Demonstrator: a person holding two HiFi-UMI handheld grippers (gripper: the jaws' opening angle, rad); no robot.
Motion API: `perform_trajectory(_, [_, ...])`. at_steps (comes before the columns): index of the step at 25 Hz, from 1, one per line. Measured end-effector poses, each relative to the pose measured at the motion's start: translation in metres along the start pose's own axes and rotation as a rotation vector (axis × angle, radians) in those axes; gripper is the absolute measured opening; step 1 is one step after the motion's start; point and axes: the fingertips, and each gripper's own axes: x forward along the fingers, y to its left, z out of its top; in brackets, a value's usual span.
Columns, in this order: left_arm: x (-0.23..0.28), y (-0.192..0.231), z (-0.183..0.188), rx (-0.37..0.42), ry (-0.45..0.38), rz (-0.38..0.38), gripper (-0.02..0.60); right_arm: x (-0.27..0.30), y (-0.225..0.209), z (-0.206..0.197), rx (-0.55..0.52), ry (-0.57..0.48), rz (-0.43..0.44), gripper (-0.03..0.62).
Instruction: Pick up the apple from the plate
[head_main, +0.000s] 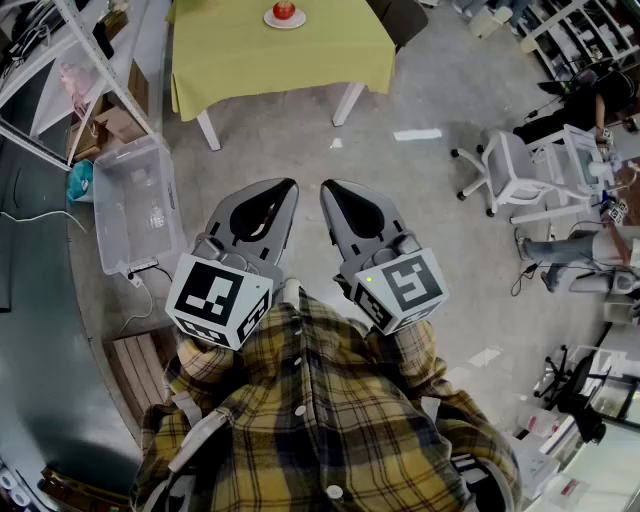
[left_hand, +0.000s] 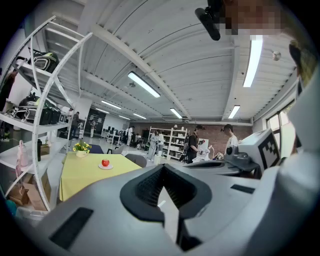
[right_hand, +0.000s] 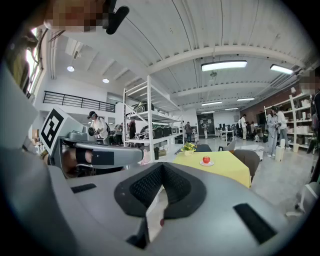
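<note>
Roughly level, side by side: left gripper (head_main: 287, 187) and right gripper (head_main: 328, 187), jaws together, empty (apple (head_main: 284, 10) on plate (head_main: 271, 20) well ahead).

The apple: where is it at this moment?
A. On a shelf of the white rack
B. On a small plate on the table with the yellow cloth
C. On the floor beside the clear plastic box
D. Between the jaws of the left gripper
B: in the head view the apple sits on the small plate, which stands on the yellow tablecloth.
</note>
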Motion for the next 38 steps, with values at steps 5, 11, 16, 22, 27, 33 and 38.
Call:
perform_trajectory(5, [0.001, -0.004, -0.002, -0.002, 0.002, 0.005, 0.008, -0.004, -0.001, -0.002, 0.003, -0.005, -0.001, -0.006])
perform_trajectory(11, [0.007, -0.015, -0.003, 0.0, -0.001, 0.017, 0.008, -0.016, -0.008, -0.007, 0.002, 0.005, 0.01, -0.006])
perform_trajectory(16, [0.014, -0.027, -0.007, 0.005, -0.007, 0.038, 0.006, -0.028, -0.017, -0.011, 0.005, -0.004, 0.025, -0.005])
perform_trajectory(22, [0.019, -0.034, -0.009, 0.003, -0.007, 0.076, 0.006, -0.04, -0.03, -0.012, 0.0, -0.002, 0.044, -0.006])
perform_trajectory(27, [0.03, -0.027, -0.013, -0.001, 0.005, 0.096, 0.006, -0.032, -0.041, -0.019, 0.026, 0.003, 0.058, -0.006])
perform_trajectory(33, [0.052, -0.007, -0.013, 0.0, 0.018, 0.1, 0.008, -0.009, -0.062, -0.018, 0.037, 0.007, 0.055, -0.005])
perform_trajectory(38, [0.076, 0.032, -0.006, -0.006, 0.017, 0.097, 0.008, 0.032, -0.078, -0.014, 0.035, 0.014, 0.052, -0.006])
